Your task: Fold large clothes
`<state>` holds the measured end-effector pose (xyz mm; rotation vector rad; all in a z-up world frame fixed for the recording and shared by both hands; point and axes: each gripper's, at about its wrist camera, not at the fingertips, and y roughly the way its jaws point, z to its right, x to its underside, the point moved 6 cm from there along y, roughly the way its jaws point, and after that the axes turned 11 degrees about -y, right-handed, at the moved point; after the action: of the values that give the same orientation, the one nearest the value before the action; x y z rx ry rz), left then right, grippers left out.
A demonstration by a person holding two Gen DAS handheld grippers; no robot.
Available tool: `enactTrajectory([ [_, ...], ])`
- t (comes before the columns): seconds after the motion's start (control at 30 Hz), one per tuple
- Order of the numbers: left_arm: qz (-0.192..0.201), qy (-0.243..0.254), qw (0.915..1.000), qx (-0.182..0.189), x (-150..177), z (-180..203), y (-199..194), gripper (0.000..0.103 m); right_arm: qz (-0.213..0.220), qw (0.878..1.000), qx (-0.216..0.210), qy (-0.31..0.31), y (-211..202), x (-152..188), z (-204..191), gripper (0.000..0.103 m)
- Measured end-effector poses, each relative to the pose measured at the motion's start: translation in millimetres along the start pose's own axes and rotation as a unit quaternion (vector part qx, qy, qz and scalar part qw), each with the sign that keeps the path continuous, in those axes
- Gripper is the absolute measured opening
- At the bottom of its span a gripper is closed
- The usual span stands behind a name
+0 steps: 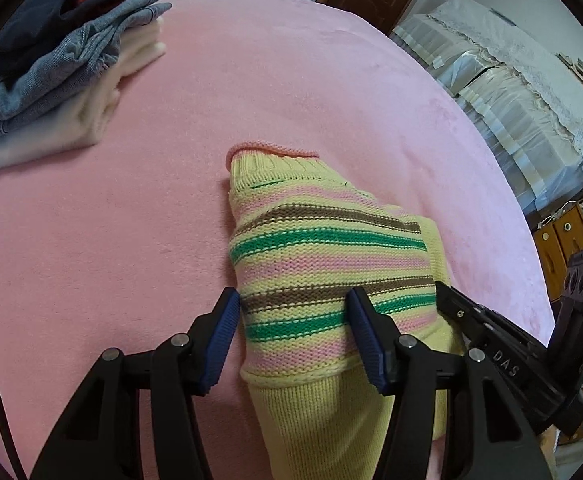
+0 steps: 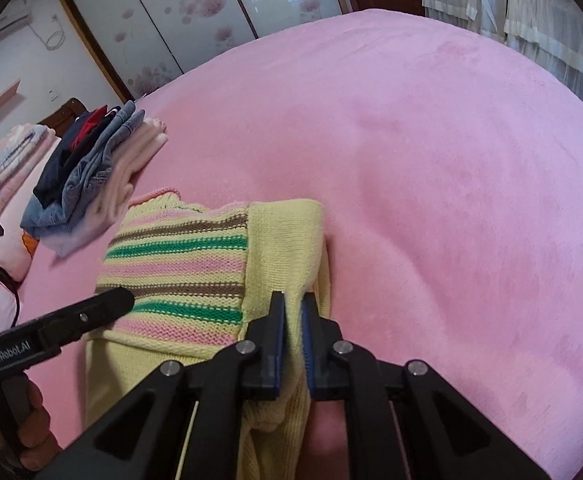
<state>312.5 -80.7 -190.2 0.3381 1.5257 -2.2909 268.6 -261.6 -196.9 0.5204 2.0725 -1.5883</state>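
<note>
Your folded yellow striped knit sweater point(image 1: 323, 264) lies on the pink plush bedspread point(image 1: 251, 80); the stack of folded denim and white clothes point(image 1: 63, 80) sits behind it, leftward.

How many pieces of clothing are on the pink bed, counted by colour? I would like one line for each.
Yellow striped knitted sweater: 1
Blue denim garment: 1
White folded garment: 1
Dark navy garment with red: 1
Total: 4 that I can tell apart; the stack may hide more.
</note>
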Motion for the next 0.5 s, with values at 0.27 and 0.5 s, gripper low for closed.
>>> enactTrajectory([
  [0.27,0.020,0.037,0.9985,-0.037,6,10,-30,0.055,0.005,1.000,-0.010,0.011,-22,-1,-13,0.013],
  [0.5,0.024,0.051,0.9976,-0.041,20,17,-63,0.061,0.033,0.999,0.007,-0.001,-66,5,-28,0.021],
])
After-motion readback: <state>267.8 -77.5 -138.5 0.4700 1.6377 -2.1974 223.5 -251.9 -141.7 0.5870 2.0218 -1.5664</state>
